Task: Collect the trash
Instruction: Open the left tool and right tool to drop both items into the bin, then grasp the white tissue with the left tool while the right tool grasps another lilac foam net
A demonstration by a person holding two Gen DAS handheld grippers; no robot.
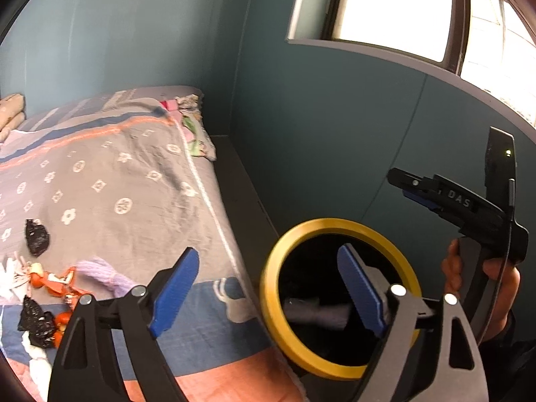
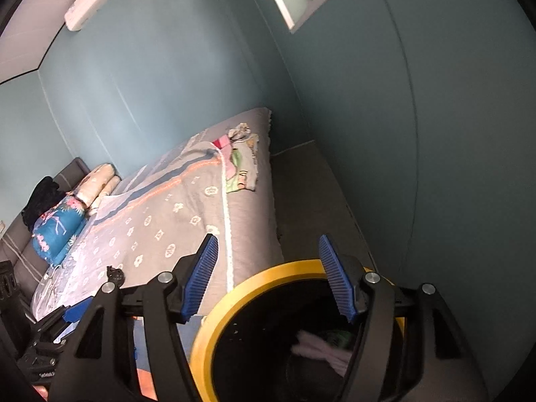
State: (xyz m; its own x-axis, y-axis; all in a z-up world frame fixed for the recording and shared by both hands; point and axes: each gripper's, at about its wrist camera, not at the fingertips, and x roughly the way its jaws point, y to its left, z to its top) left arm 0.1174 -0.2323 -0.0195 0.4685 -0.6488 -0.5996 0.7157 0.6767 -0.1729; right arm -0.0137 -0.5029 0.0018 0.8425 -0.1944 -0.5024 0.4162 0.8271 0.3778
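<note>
Nearest the lenses, both grippers are sitting wide apart and carrying nothing: left gripper [image 1: 264, 296] is straddling the bed edge and the bin, right gripper [image 2: 268, 278] is hanging over the bin mouth.

Bin [image 1: 271, 305], yellow rim, is standing on the floor tight against the bed [image 1: 140, 181], mouth facing up, long axis roughly vertical. Inside, a pale wad [image 2: 318, 345] is lying at the bottom, so some trash looks binned already.

Left on the blanket, near corner of the left view: 2 black crumpled bags [image 1: 37, 238] [image 1: 35, 321], orange wrappers [image 1: 57, 281], white paper scraps [image 1: 10, 278], and a purple twisted piece [image 1: 110, 276] lying with its long axis running left-to-right toward the bin. All well apart from the bin.

Judgement: early-to-mid, most of the pile is not yet collected.

Farther up the bed, a folded cloth [image 1: 194, 134] is sitting at the far corner; cannot tell if it counts as trash. Pillows [image 2: 100, 181] are stacked at the headboard.
</note>
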